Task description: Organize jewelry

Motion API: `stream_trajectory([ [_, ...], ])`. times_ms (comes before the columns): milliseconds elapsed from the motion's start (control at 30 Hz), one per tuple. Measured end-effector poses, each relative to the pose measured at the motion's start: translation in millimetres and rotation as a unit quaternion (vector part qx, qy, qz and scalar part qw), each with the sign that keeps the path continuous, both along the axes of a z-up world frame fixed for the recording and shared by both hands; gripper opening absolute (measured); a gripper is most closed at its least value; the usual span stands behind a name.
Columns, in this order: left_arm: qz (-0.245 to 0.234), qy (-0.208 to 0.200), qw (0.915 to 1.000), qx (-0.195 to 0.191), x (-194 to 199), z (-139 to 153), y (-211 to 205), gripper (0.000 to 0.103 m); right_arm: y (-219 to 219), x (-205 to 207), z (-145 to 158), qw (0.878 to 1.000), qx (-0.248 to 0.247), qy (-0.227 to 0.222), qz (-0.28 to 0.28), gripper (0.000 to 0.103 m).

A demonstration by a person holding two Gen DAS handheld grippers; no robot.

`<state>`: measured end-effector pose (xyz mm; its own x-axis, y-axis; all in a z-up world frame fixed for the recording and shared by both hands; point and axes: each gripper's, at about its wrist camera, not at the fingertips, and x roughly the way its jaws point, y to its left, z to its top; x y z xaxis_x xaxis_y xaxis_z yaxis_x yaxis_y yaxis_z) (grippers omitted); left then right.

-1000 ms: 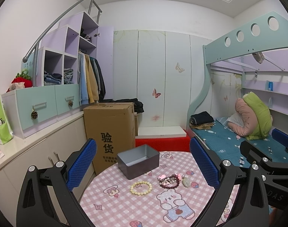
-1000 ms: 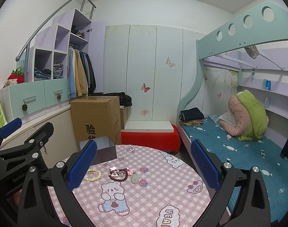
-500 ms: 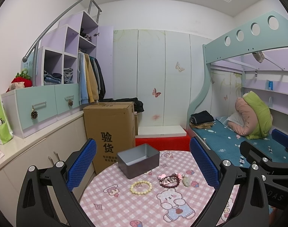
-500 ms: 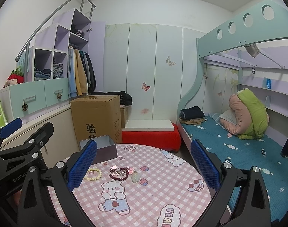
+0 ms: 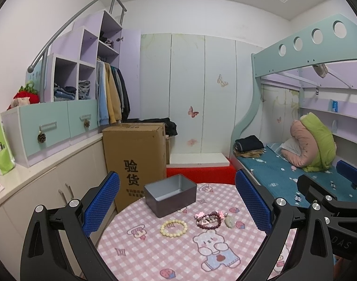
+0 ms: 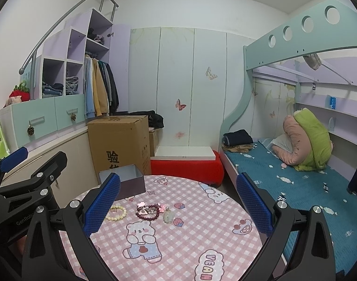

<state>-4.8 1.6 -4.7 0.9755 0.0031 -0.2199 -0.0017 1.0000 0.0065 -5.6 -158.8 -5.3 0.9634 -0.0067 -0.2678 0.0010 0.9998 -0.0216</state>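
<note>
Grey rectangular metal tin (image 5: 171,194) sits at 11 o'clock on the round pink-checked tablecloth table (image 5: 155,253), lid off, nothing visible inside. Cream bead bracelet (image 5: 174,227) lies just in front of the tin, at its 5 o'clock. Dark red bead bracelet with pink charms (image 5: 208,220) is at 3 o'clock of the cream one, pale green stone pendant (image 5: 229,221) just beside it. Left gripper (image 5: 177,207) and right gripper (image 6: 178,207) both spread wide, holding nothing, above the table.
</note>
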Motion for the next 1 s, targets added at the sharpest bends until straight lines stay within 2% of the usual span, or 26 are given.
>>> stream_trajectory([
  [367, -0.003, 0.026, 0.9996, 0.007, 9.0, -11.7, -3.5, 0.096, 1.5, 1.4, -8.6, 1.0, -0.011, 0.014, -0.007, 0.097],
  [467, 0.008, 0.033, 0.9991, 0.023, 15.5, -18.6, -5.6, 0.096, -4.1, 4.1, -13.5, 1.0, 0.003, 0.005, 0.017, 0.097],
  [600, 0.012, 0.062, 0.9977, 0.025, 31.3, -36.7, 0.3, 0.096, -10.4, 20.9, -28.1, 0.999, 0.013, 0.035, 0.024, 0.097],
  [700, 0.012, 0.107, 0.9941, 0.008, 52.4, -59.5, 10.2, 0.096, -14.1, 39.7, -46.7, 0.996, 0.021, 0.076, 0.04, 0.097],
  [833, 0.011, 0.166, 0.9861, 0.003, 80.1, -90.4, 19.2, 0.096, -16.5, 67.8, -74.8, 0.991, 0.023, 0.121, 0.051, 0.097],
  [900, 0.01, 0.196, 0.9805, -0.003, 94.7, -107.1, 22.3, 0.096, -18.5, 79.7, -86.1, 0.989, 0.027, 0.136, 0.048, 0.097],
  [1000, -0.001, 0.255, 0.9669, -0.014, 119.8, -135.5, 22.2, 0.096, -22.7, 98.3, -99.9, 0.986, 0.04, 0.157, 0.048, 0.097],
])
